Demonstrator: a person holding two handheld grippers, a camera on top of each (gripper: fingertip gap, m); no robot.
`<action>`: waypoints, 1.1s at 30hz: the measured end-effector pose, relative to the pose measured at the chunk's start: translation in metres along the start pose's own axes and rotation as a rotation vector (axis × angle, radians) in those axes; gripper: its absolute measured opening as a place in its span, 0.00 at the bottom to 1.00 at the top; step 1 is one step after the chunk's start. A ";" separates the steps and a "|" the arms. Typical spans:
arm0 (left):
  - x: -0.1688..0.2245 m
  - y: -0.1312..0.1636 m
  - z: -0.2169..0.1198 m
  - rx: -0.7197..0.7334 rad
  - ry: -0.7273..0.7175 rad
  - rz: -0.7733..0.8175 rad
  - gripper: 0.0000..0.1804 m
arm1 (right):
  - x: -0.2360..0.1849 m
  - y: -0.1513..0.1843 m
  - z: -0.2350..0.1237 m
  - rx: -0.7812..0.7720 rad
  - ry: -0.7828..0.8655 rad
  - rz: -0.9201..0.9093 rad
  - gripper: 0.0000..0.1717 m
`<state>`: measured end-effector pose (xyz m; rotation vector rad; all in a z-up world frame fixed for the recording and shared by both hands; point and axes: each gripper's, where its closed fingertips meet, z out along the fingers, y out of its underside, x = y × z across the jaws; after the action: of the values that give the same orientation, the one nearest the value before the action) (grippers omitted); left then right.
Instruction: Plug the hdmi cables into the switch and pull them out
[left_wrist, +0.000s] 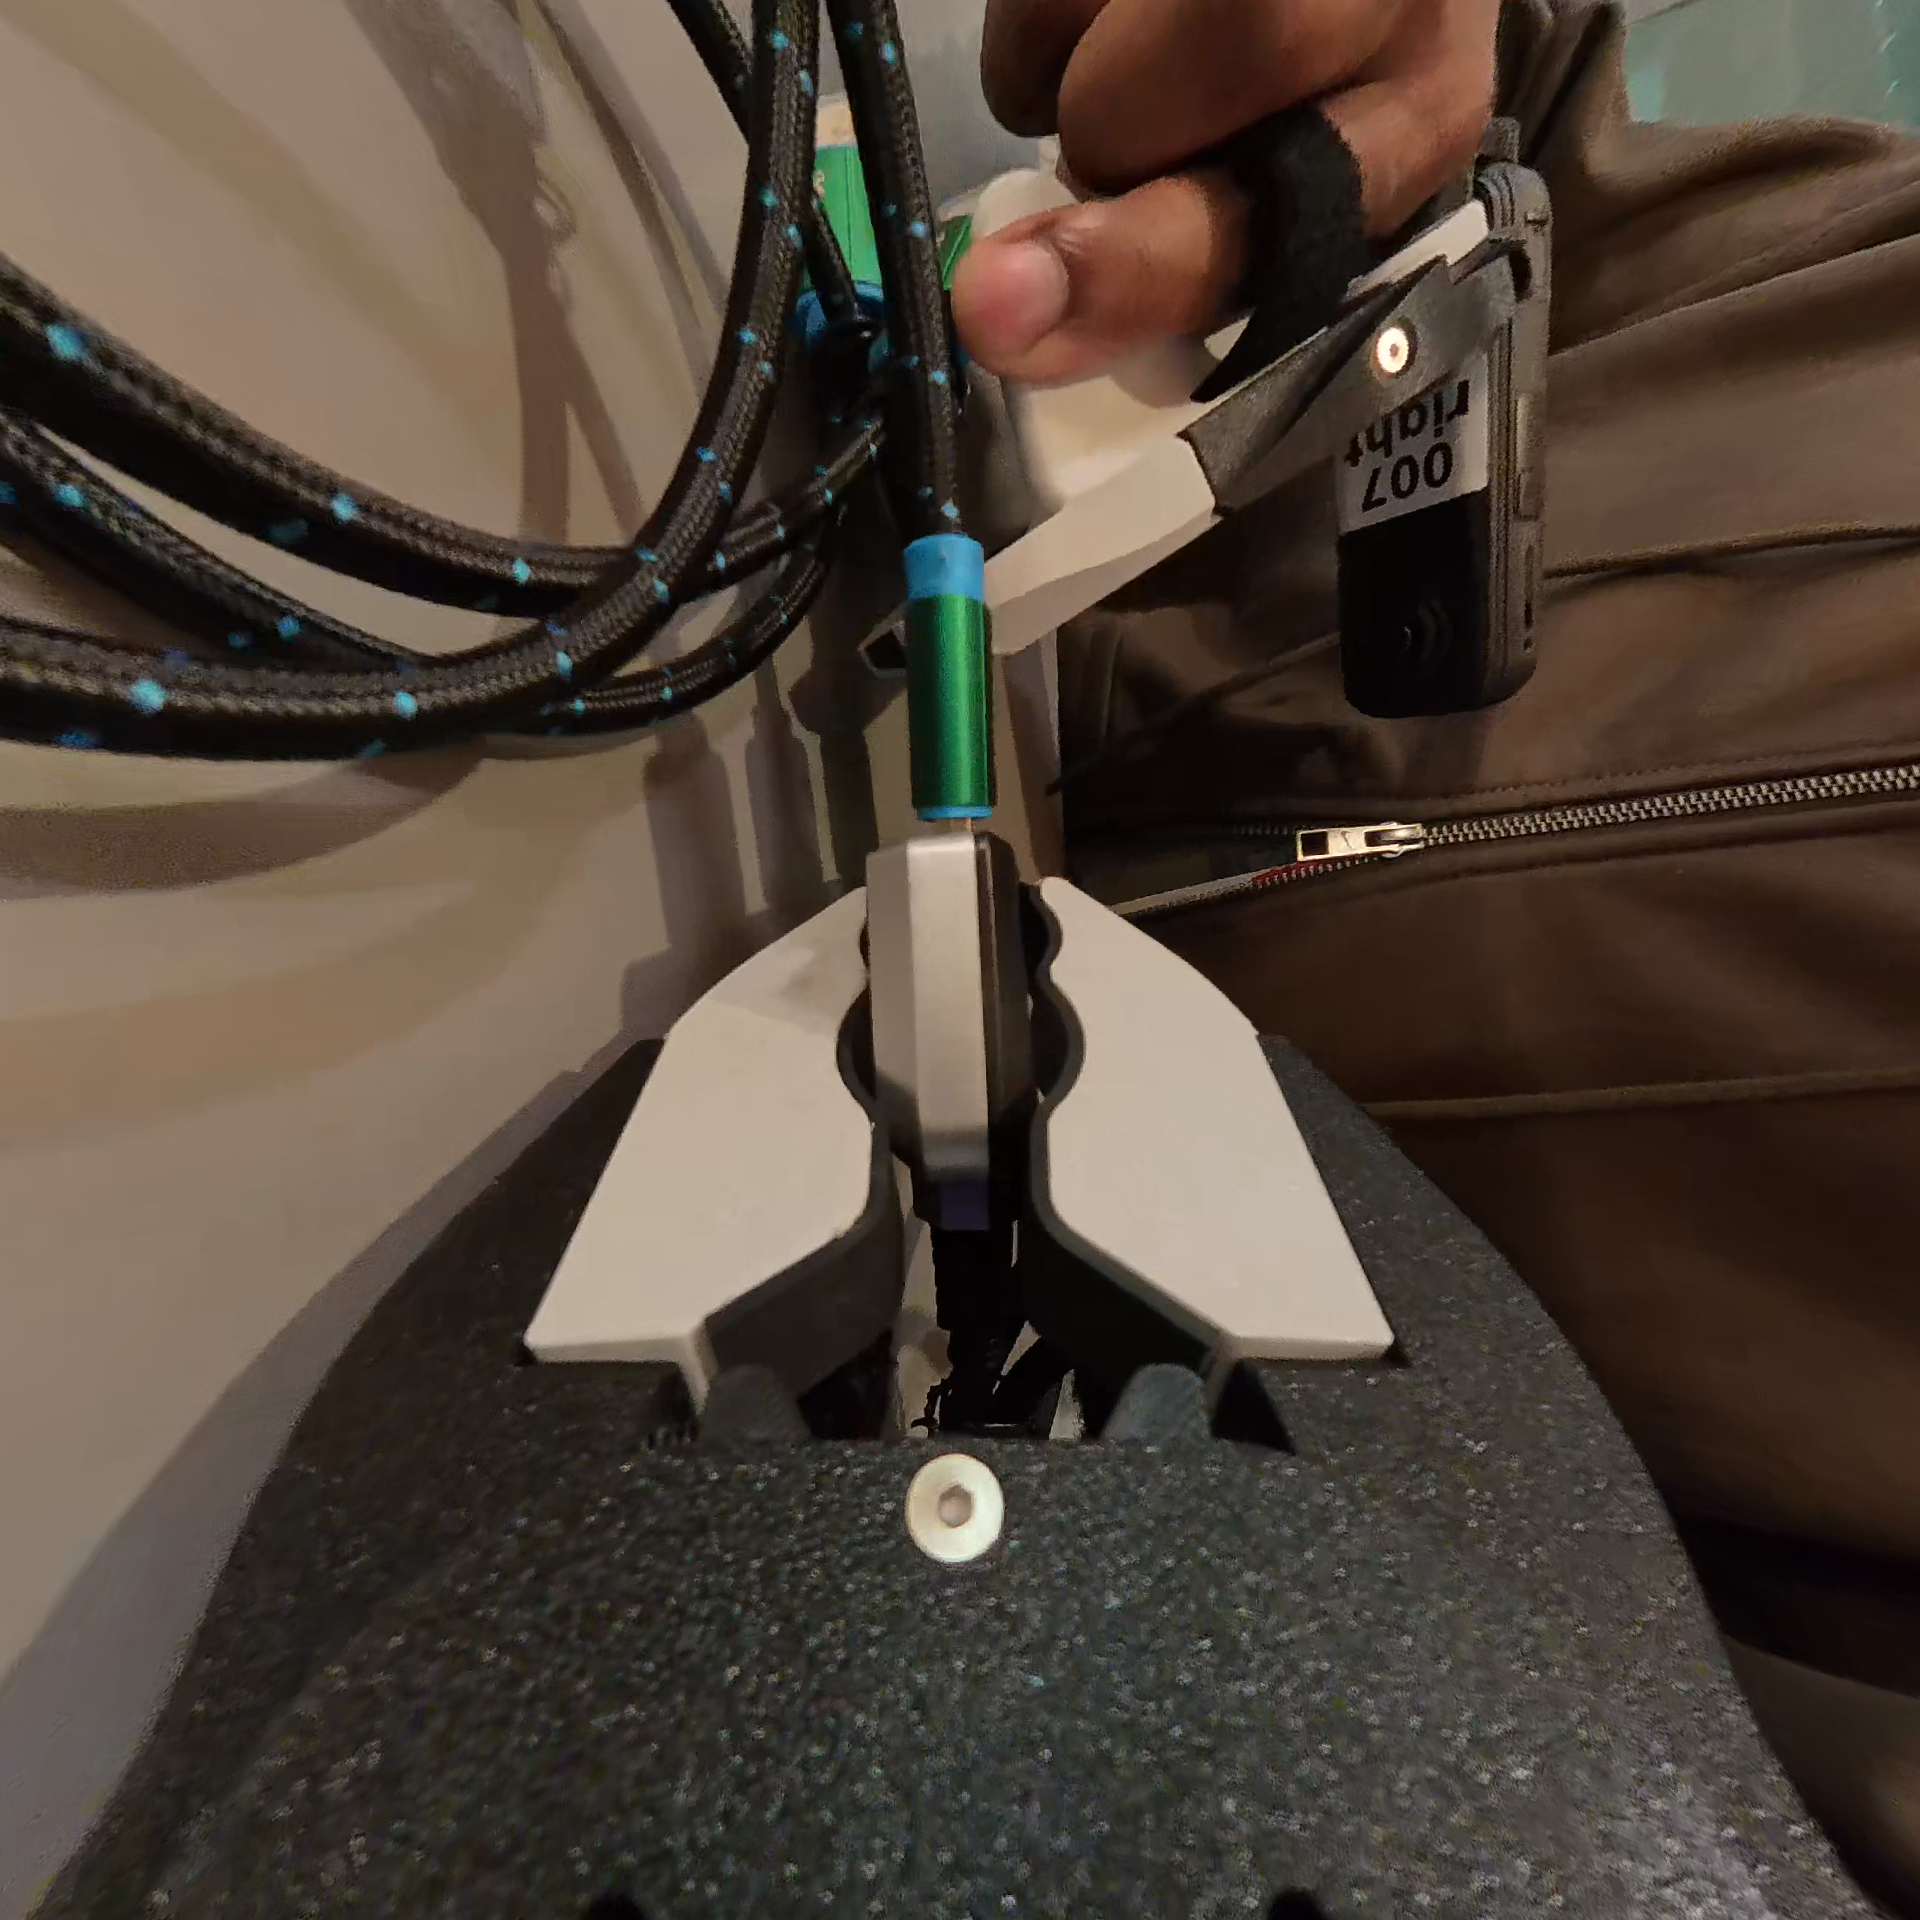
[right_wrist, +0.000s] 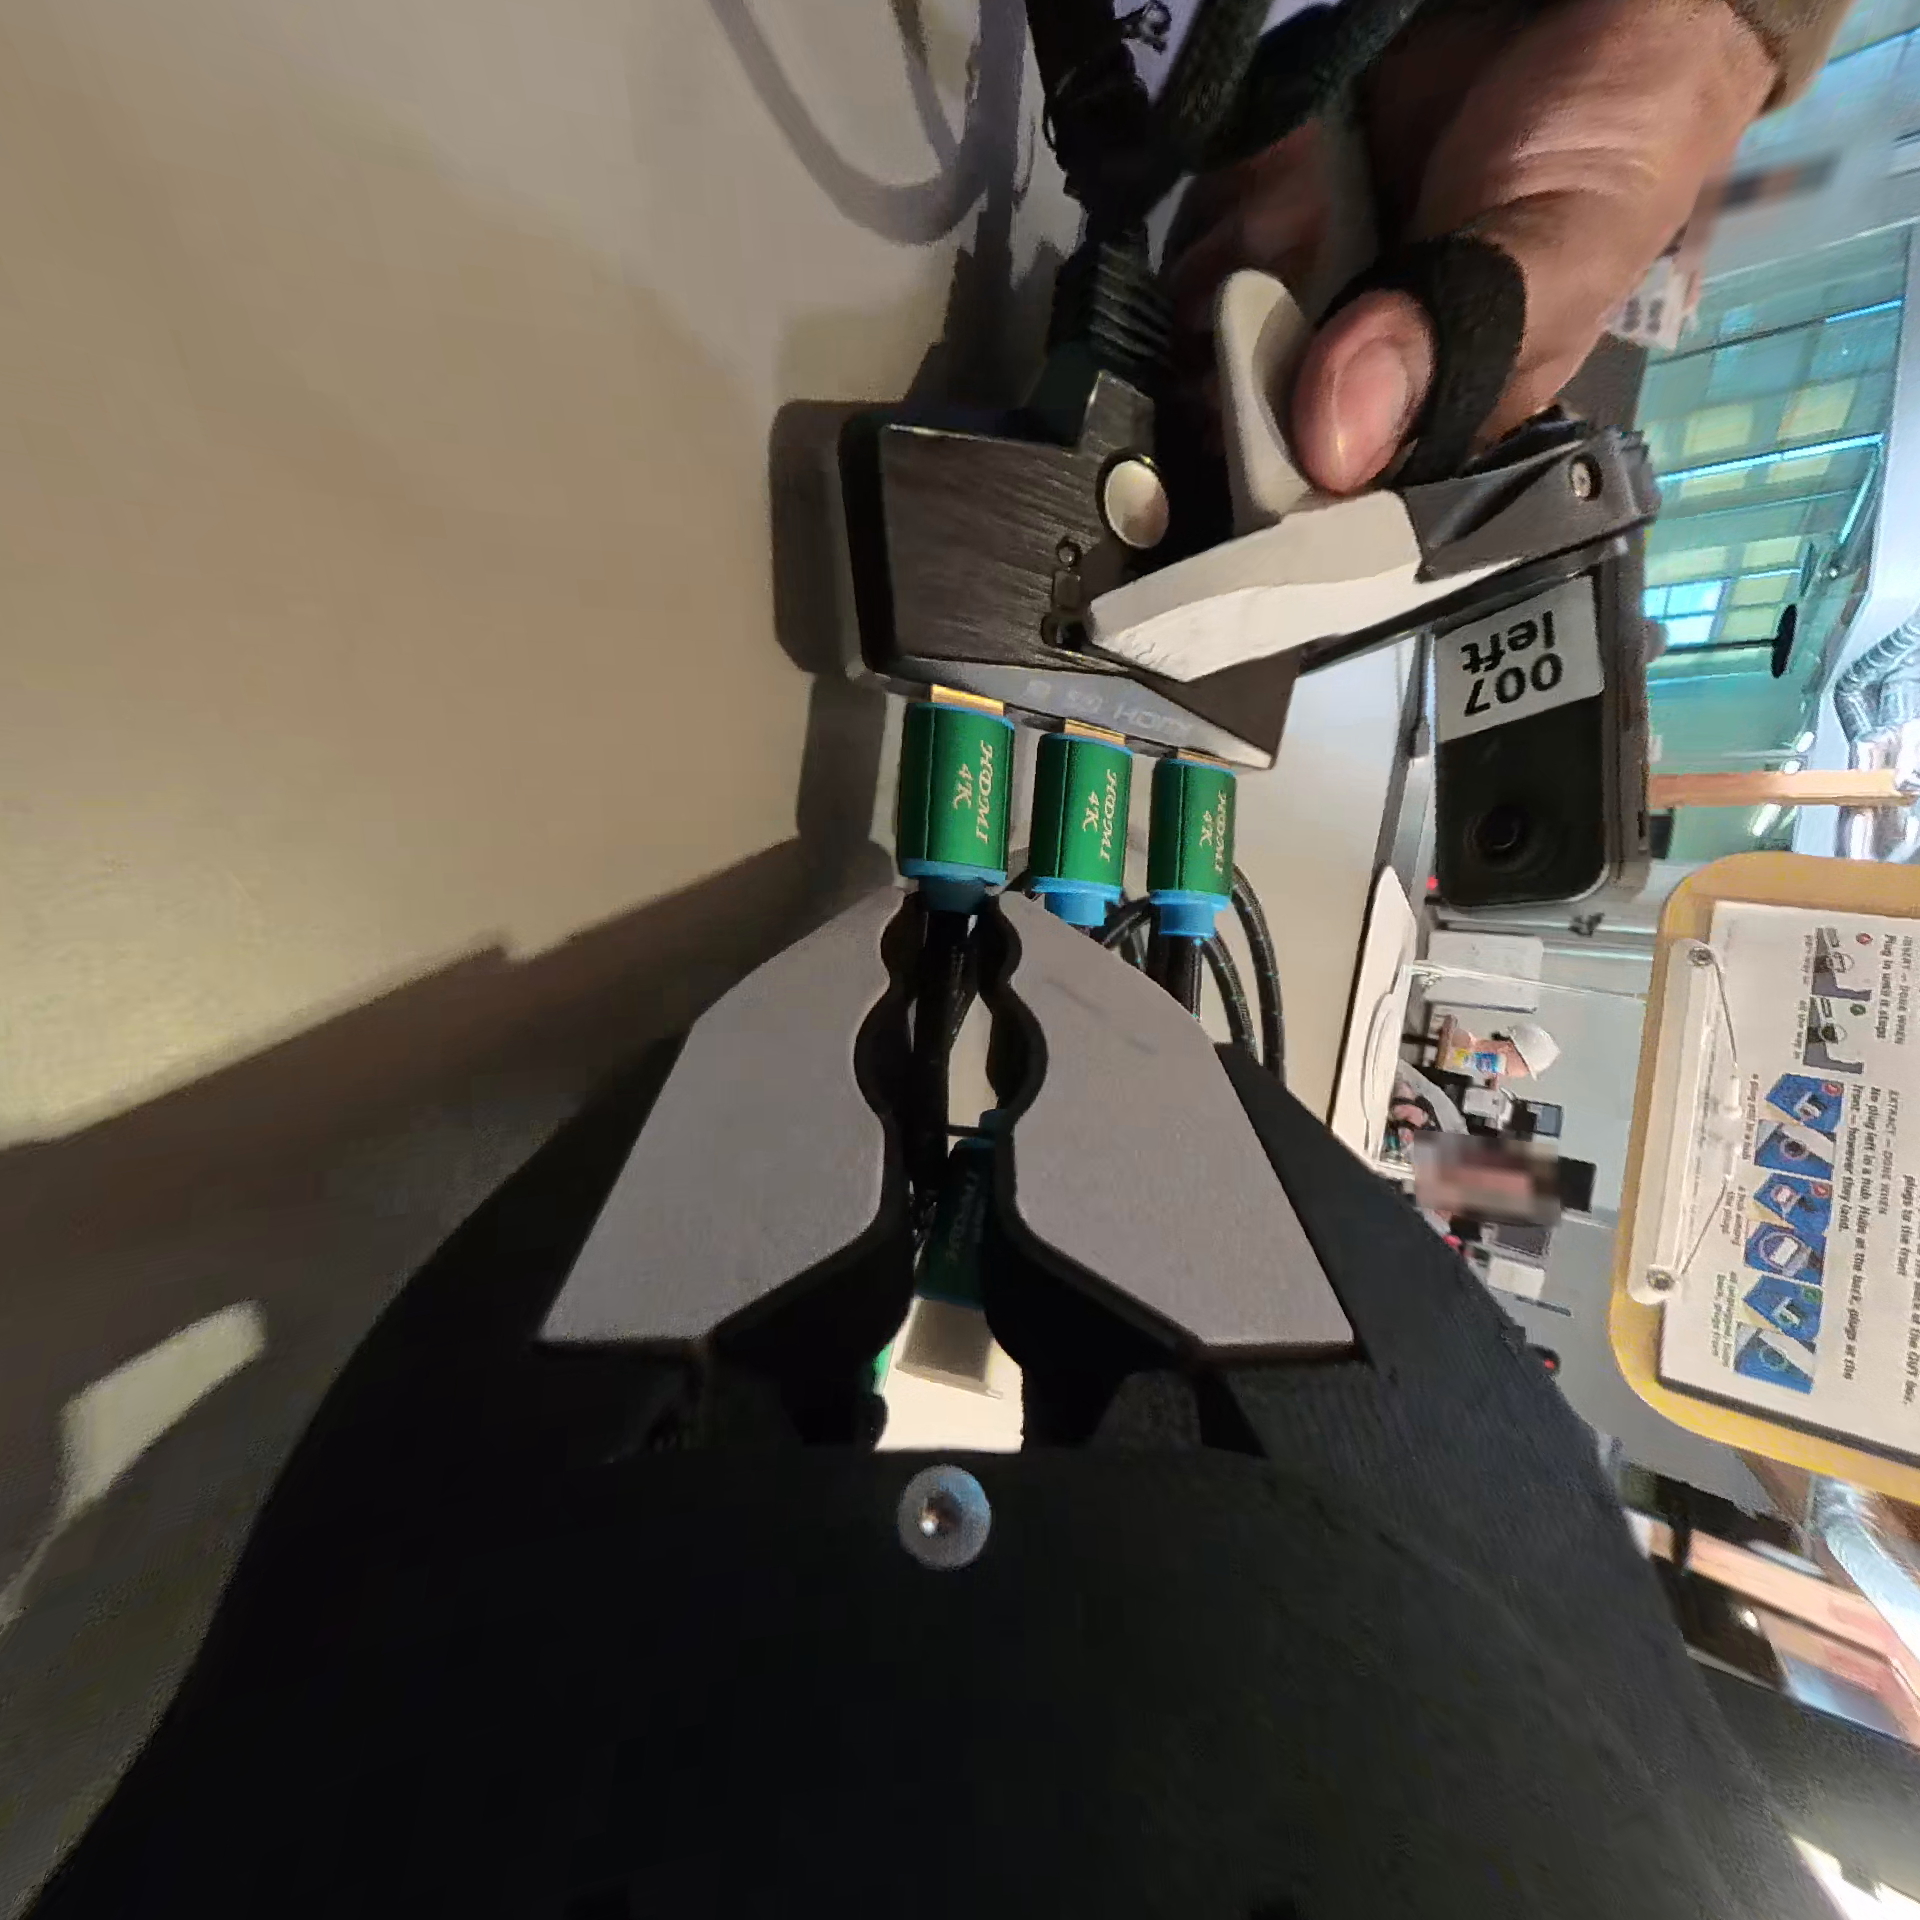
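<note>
My left gripper (left_wrist: 951, 909) is shut on a flat grey-and-black hub box (left_wrist: 935, 997), held edge-on between its fingers. A green plug with blue ends (left_wrist: 945, 707) sits in the hub's top edge. In the right wrist view the hub (right_wrist: 987, 561) carries three green plugs side by side, the leftmost (right_wrist: 951, 790) just ahead of my right gripper (right_wrist: 940, 914). My right gripper is shut on the black braided cable (right_wrist: 940, 997) right behind that plug. The left gripper's pale finger (right_wrist: 1247, 613) lies on the hub's face. The right gripper's finger (left_wrist: 1091, 540) reaches the cable from the right.
A bundle of black braided cables with blue flecks (left_wrist: 312, 623) loops to the left. A loose green plug (right_wrist: 951, 1226) shows behind my right fingers. A yellow-rimmed board with a printed sheet (right_wrist: 1652, 1143) is at the right. A person's brown zipped jacket (left_wrist: 1558, 987) fills the right. My right fingertips sit around 5 cm from my left ones.
</note>
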<state>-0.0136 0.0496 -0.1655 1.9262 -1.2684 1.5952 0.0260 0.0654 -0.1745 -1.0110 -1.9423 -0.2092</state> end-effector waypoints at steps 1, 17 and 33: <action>0.001 -0.001 0.001 0.013 0.003 0.001 0.13 | 0.000 0.001 -0.002 0.005 -0.007 0.002 0.06; -0.006 0.014 -0.023 0.153 -0.105 0.057 0.13 | 0.025 0.082 -0.064 -0.256 0.095 0.133 0.06; -0.010 0.042 -0.062 0.417 -0.229 0.091 0.14 | 0.124 0.133 -0.219 -0.398 0.541 0.419 0.05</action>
<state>-0.0842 0.0760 -0.1662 2.3910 -1.1922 1.8443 0.2314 0.1120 0.0167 -1.4217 -1.1912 -0.5791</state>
